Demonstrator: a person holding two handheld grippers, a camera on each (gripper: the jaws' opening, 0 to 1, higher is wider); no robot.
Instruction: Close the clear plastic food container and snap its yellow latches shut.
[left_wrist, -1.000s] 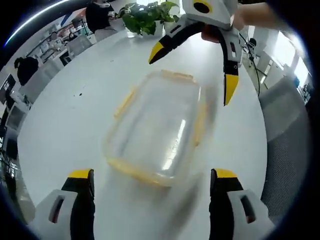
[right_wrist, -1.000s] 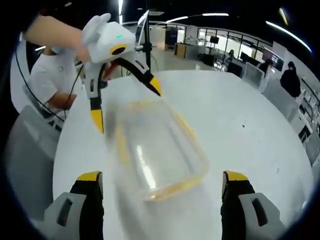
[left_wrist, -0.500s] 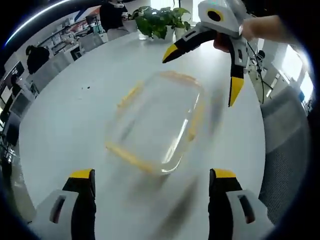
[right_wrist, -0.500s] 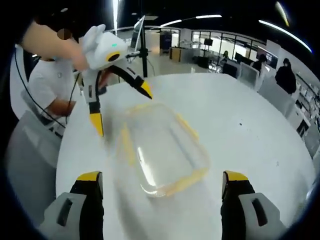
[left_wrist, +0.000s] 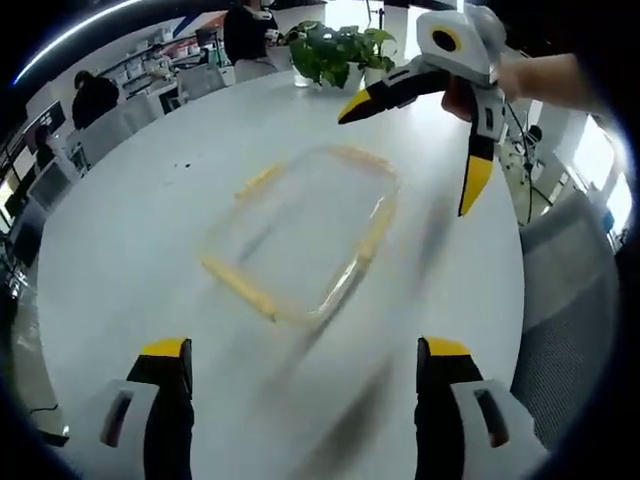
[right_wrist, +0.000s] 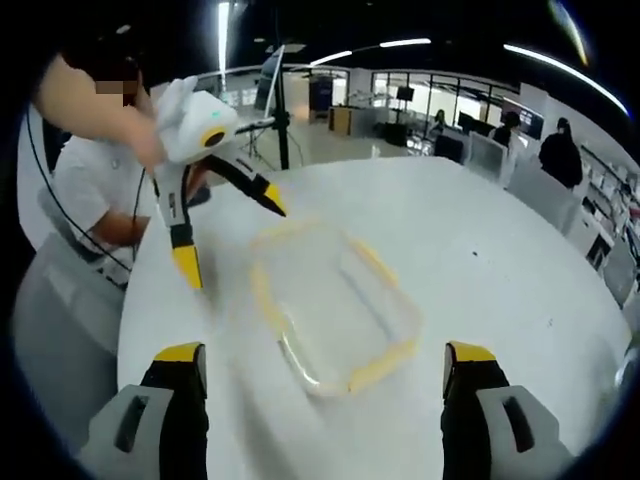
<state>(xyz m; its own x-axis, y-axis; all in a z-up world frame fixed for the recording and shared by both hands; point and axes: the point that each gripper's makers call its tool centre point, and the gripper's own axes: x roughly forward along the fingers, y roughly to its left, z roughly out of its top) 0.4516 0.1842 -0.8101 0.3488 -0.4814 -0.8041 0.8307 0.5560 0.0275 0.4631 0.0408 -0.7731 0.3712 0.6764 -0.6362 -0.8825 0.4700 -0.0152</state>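
A clear plastic container (left_wrist: 300, 230) with yellow latches along its rim lies flat on the round white table (left_wrist: 130, 230), blurred by motion. Whether its lid is seated cannot be told. My left gripper (left_wrist: 305, 350) stands open on the near side of it, apart from it, with nothing between its jaws. The right gripper (left_wrist: 412, 152) hangs wide open above the container's far right corner. In the right gripper view the container (right_wrist: 335, 300) lies ahead of my open right gripper (right_wrist: 325, 352), and the left gripper (right_wrist: 230, 238) hovers open over its far left side.
A potted plant (left_wrist: 340, 50) stands at the table's far edge. A grey chair (left_wrist: 570, 300) sits beside the table on the right. A person in a white shirt (right_wrist: 90, 180) is close to the table edge. Desks and people fill the office behind.
Both views have drawn back and upward, so the container looks smaller and farther from both grippers. Both grippers stay open, and the container stays on the table.
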